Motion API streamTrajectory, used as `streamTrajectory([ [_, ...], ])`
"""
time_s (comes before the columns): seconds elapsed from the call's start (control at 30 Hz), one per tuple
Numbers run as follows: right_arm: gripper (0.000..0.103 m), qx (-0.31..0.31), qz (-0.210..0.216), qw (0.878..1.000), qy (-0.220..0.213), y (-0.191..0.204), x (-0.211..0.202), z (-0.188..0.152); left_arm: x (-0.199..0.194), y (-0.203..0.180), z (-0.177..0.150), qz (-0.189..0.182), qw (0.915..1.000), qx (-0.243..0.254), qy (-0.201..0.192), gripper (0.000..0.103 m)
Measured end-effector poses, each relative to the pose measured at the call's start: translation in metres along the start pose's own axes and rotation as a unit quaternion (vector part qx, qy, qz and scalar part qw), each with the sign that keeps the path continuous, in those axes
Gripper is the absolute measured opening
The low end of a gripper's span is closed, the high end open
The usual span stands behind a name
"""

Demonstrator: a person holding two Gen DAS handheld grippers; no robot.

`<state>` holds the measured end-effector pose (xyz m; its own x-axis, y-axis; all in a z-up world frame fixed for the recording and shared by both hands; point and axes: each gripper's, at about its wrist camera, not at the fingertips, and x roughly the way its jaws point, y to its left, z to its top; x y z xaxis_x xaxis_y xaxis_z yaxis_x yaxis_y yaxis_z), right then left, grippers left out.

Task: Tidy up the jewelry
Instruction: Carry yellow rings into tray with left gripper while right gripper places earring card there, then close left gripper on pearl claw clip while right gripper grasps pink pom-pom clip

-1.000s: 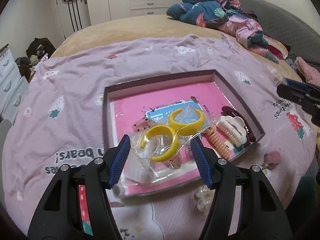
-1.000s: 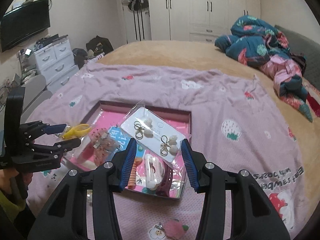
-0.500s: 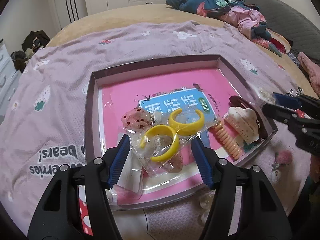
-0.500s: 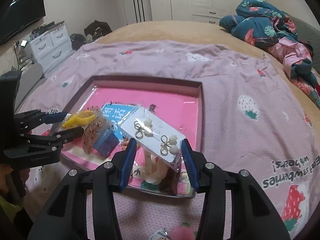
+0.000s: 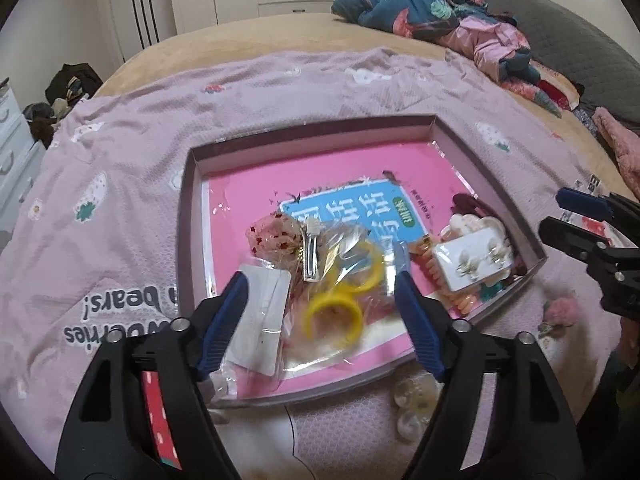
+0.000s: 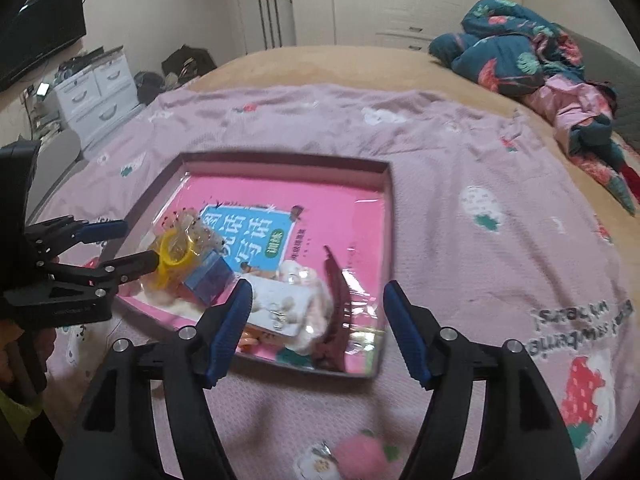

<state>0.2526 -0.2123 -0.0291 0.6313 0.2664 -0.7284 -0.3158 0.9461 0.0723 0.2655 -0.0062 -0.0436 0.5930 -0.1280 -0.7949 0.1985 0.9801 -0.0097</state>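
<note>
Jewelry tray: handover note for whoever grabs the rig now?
Left gripper: jaws open, just widened; bag of yellow rings lies loose between them in the tray.
Right gripper: jaws open, just widened; earring card dropped on the white claw clip.
Done: both packets in the tray.
Left: pink pompom clip and pearl clip lie on the blanket outside it.

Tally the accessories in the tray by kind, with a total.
Yellow bangles: 2
Earring card: 1
Claw clips, cream and maroon: 2
Silver snap clip: 1
Orange spiral hair tie: 1
Total: 7
</note>
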Motion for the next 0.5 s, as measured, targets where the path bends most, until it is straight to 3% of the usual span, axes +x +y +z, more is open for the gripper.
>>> streamTrajectory([
  [0.3, 0.080, 0.026, -0.013, 0.999, -0.032, -0.020, -0.049, -0.017, -0.045, -0.012, -0.002, -0.002, 0.9992, 0.003, -0.040, 0.083],
  [0.5, 0.081, 0.030, -0.016, 0.999, -0.034, -0.025, -0.065, -0.032, -0.063, -0.020, -0.012, 0.002, 0.9989, 0.007, -0.047, 0.085],
])
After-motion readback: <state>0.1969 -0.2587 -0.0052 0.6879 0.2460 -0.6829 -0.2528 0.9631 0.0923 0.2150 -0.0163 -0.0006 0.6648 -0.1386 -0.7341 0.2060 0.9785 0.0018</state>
